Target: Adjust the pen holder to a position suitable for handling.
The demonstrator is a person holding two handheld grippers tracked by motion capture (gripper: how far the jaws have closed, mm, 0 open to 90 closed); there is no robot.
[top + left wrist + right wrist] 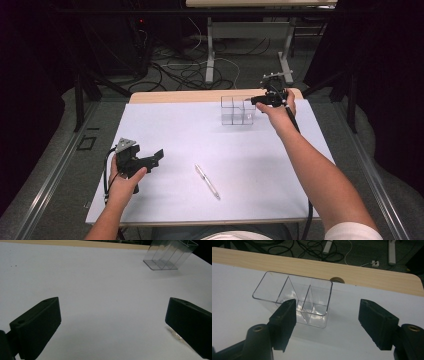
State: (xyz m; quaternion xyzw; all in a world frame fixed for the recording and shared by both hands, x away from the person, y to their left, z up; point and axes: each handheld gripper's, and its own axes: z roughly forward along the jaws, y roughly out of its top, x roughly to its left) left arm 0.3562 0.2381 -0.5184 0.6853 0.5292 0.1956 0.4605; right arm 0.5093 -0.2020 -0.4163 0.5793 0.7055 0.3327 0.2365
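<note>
right claw [327, 325] wide open, empty, just above clear plastic three-compartment organizer [294, 301].
left claw [150, 161] likewise open, empty; judged best: approach level.

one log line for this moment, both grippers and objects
left gripper: open, empty, near-left | right gripper: open, beside clear organizer | pen: lying on white sheet, untouched

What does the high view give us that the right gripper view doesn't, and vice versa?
High view alone: the pen lying on the white table cover, the left gripper held low at the near left with jaws apart, and both forearms. Right gripper view alone: the organizer's inner dividers seen from above, its compartments looking empty, and a round hole in the wooden table edge behind it. Shared: the clear organizer and the right gripper, open beside it.
</note>
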